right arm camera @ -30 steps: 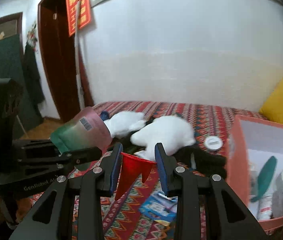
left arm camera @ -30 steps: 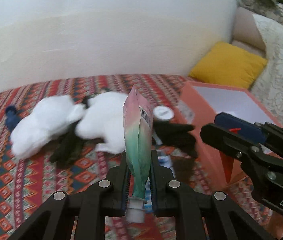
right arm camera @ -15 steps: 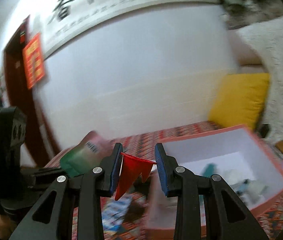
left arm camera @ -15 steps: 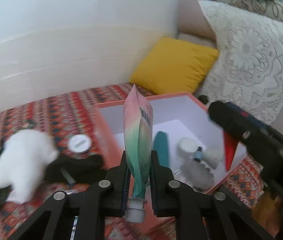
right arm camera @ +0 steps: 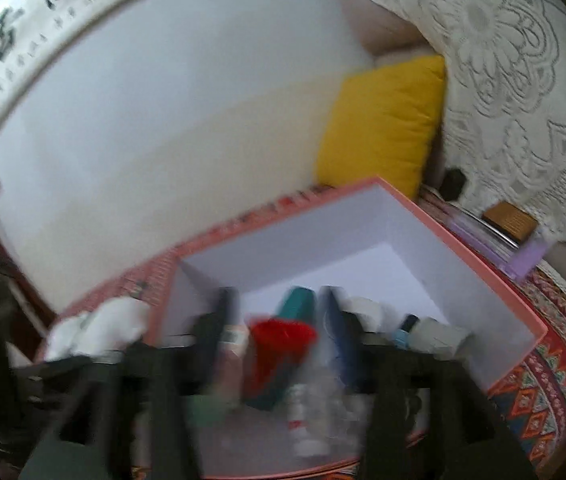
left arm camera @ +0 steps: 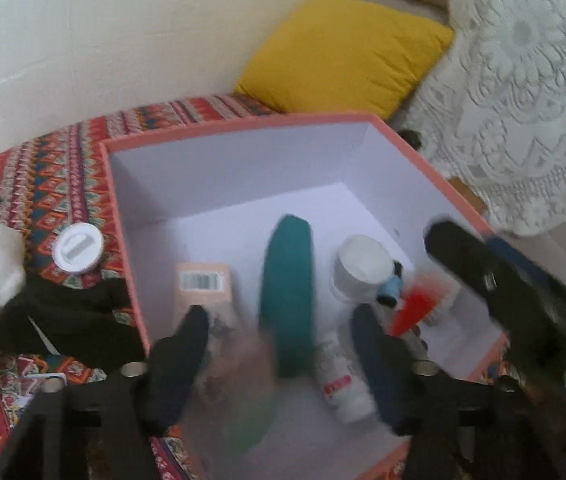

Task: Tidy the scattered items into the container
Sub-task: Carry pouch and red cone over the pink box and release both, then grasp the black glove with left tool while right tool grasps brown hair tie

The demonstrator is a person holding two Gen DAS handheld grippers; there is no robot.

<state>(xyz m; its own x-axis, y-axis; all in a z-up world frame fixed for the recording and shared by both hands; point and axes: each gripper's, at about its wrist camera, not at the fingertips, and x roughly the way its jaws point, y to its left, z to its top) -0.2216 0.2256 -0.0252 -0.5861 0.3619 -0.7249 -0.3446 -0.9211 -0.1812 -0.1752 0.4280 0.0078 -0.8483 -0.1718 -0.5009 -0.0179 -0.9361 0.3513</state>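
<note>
Both grippers are seen over the open pink box (left arm camera: 131, 216), which fills the middle of each wrist view on the patterned bedspread (left arm camera: 35, 184).

The left gripper (left arm camera: 279, 344) is spread fairly wide and its jaws are opening. The pink-green tube (left arm camera: 219, 320) is seen blurred between them, with its barcode end just past the left finger, apparently loose rather than pinched. The blur makes contact hard to call.

The right gripper (right arm camera: 275, 332) is wide too, jaws opening, and the red cone (right arm camera: 279, 344) is smeared in the gap, seemingly not squeezed.

Inside the box a teal case (left arm camera: 289, 280), a white jar (left arm camera: 363, 264) and a small white bottle (left arm camera: 341, 384) are already lying.

At the left edge of the left view a white round lid (left arm camera: 77, 248) and black cloth (left arm camera: 67, 316) are left on the bedspread. A yellow pillow (left arm camera: 347, 52) is propped at upper right.
</note>
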